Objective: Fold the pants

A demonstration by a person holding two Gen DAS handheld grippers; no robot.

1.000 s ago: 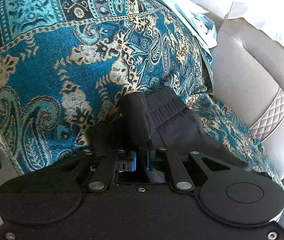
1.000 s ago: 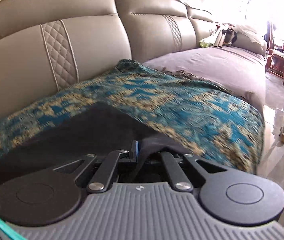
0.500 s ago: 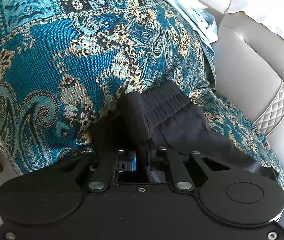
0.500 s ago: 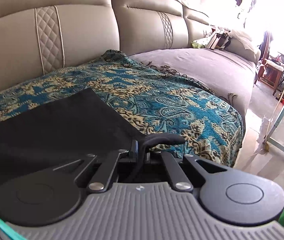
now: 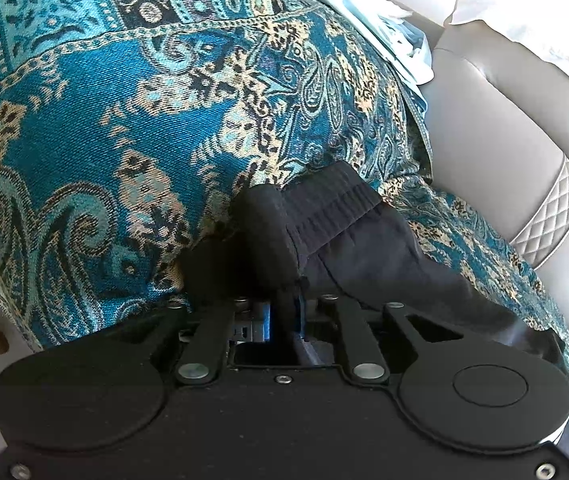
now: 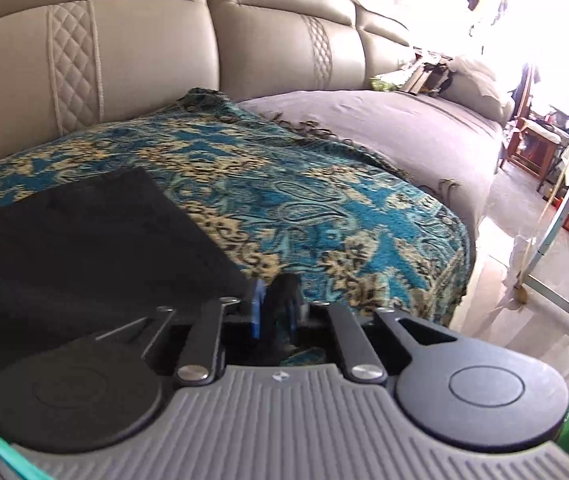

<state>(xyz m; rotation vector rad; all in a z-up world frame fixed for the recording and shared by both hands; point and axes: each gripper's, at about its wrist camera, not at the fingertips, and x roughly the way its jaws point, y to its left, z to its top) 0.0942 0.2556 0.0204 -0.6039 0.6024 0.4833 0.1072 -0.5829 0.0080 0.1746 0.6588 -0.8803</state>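
Black pants [image 5: 368,248] lie on a teal and gold patterned throw [image 5: 132,92] spread over the seat of a beige leather sofa [image 5: 496,148]. In the left wrist view the elastic waistband sits just ahead of the left gripper [image 5: 284,312], and a thick fold of the black cloth runs down between its fingers [image 5: 299,312]. Those fingers stand only a little apart and are easing open, with the cloth still pinched between them. From there the pants stretch away to the right across the throw, towards the sofa's backrest. In the right wrist view the pants [image 6: 96,236] lie flat and smooth on the left half of the throw [image 6: 324,208], their far corner square. The right gripper [image 6: 274,312] sits at the near edge of the throw, beside the lower right corner of the pants. Its fingers [image 6: 257,308] are spreading open, and a small dark bunch of cloth stands loose in the gap between them; the blue pads no longer press on it. Beyond the throw a grey cover [image 6: 396,128] lies over the rest of the sofa seat.
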